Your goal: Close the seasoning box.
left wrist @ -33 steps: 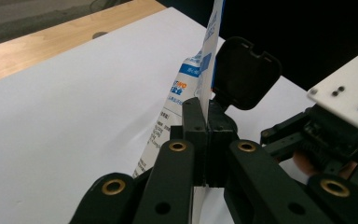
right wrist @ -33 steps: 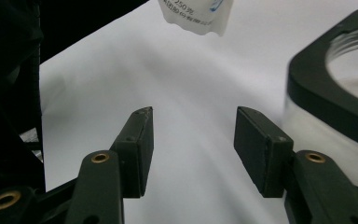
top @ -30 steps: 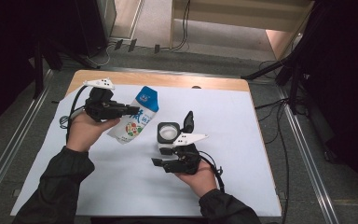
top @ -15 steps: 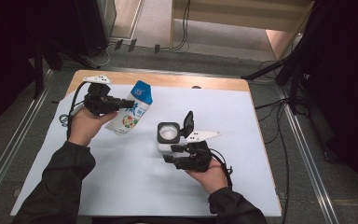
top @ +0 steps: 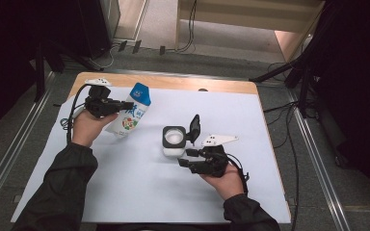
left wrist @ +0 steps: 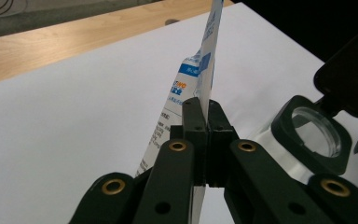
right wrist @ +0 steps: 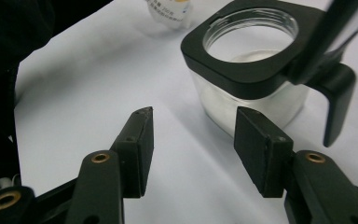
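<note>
We see the left gripper [top: 120, 104] pinching the refill pouch [top: 131, 111], its long axis tilting toward the upper right, blue top uppermost.

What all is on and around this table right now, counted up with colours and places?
Flat blue-and-white printed refill pouch: one, far left of the sheet, standing tilted, its edge pinched in the left gripper.
Clear square jar with black collar and open black flip lid: one, mid-table, white contents inside, just ahead of the right gripper.
White paper sheet: one, covering most of the table.
Wooden tabletop: one, pale brown, bare along the far edge.
Cables: several, black, on the grey floor around the table.
Left gripper: one, black, shut on the pouch.
Right gripper: one, black, jaws apart, nothing between them.
Dark sleeves: two, near edge.
</note>
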Available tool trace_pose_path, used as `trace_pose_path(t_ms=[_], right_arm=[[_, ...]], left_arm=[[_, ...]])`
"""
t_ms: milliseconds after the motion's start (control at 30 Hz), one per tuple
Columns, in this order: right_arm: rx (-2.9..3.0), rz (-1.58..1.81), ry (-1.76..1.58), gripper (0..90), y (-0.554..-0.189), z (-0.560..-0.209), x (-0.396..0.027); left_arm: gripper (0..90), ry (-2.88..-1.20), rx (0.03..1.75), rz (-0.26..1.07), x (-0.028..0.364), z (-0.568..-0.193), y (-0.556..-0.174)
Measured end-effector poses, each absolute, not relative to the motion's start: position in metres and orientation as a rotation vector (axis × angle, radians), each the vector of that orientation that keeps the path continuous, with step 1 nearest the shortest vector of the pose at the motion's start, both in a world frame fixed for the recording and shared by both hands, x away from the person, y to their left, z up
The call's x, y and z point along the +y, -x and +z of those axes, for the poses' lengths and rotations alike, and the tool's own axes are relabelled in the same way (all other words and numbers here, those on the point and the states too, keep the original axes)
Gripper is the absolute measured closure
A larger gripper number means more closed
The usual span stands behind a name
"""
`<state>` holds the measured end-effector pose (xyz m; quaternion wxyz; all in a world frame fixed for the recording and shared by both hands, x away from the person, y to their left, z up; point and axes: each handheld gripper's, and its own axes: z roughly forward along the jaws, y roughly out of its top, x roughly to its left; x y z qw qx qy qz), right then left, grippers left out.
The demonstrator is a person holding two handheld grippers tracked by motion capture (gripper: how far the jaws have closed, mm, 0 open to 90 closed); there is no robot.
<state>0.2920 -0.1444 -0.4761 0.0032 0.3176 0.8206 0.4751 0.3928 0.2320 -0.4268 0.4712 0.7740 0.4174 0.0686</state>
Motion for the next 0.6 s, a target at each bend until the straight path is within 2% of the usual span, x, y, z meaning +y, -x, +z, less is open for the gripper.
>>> trace_pose_path(t_ms=[600], right_arm=[[2.536,1.481,-1.063,50.1,-0.303,-0.469,-0.177]], left_arm=[[90.0,-1.913,1.016,0.184,0.259,-0.432,-0.367]])
